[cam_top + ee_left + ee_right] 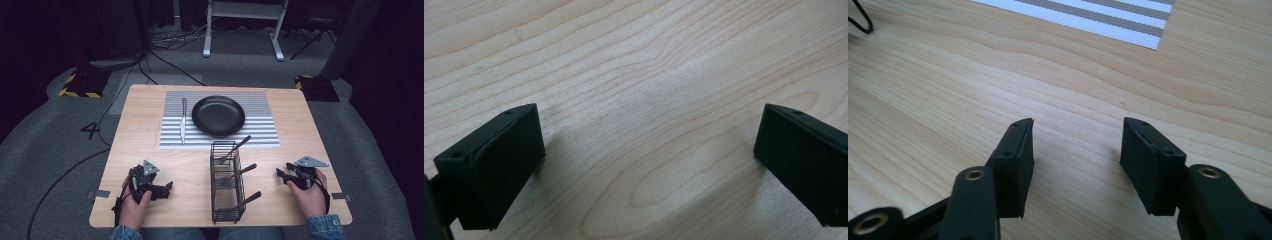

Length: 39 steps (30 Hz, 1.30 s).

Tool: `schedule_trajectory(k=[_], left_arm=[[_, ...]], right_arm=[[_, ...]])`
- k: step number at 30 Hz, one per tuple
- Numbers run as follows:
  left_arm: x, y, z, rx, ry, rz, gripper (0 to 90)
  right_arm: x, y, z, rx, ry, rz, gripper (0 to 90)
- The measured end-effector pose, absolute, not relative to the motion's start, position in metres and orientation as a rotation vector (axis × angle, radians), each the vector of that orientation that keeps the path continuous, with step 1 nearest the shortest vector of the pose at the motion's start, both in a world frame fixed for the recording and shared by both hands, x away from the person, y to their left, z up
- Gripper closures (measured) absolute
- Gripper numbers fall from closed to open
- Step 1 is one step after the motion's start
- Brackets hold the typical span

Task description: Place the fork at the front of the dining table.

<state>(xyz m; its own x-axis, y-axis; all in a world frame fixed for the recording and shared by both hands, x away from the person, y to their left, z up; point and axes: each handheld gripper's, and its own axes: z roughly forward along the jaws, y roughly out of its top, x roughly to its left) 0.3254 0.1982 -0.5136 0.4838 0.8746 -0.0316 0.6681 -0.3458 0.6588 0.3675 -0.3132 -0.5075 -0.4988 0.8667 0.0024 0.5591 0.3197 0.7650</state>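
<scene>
Three utensils [239,172] in one wire basket [220,212], one knife [183,120], one plate [218,116], left tool [169,188] and right tool [281,175] both spread, empty

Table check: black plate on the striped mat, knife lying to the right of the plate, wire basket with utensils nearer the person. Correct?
Not quite. In the high view the knife lies to the left of the black plate, not the right. Both are on the striped mat, and the wire basket with its utensils stands nearer the person, as you said.
</scene>
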Motion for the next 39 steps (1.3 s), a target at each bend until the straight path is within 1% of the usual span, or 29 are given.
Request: schedule_trajectory(k=[4,18,27,35,39], left_arm=[[0.326,0.198,-0.514,2.117,1.268,0.441,0.0],[0.326,0.198,-0.514,2.116,1.268,0.441,0.1],[0.326,0.197,-0.514,2.115,1.268,0.441,0.1],[0.326,0.197,-0.514,2.113,1.269,0.441,0.1],[0.326,0.197,-0.514,2.113,1.269,0.441,0.1]], right_arm=[[0.368,-0.309,-0.501,1.255,2.193,1.055,48.0],[0.374,-0.300,-0.448,1.179,2.242,1.133,46.7],[0.371,-0.280,-0.413,1.085,2.251,1.247,46.6],[0.372,-0.261,-0.390,1.008,2.268,1.354,46.9],[0.374,-0.252,-0.385,0.979,2.279,1.375,47.0]])
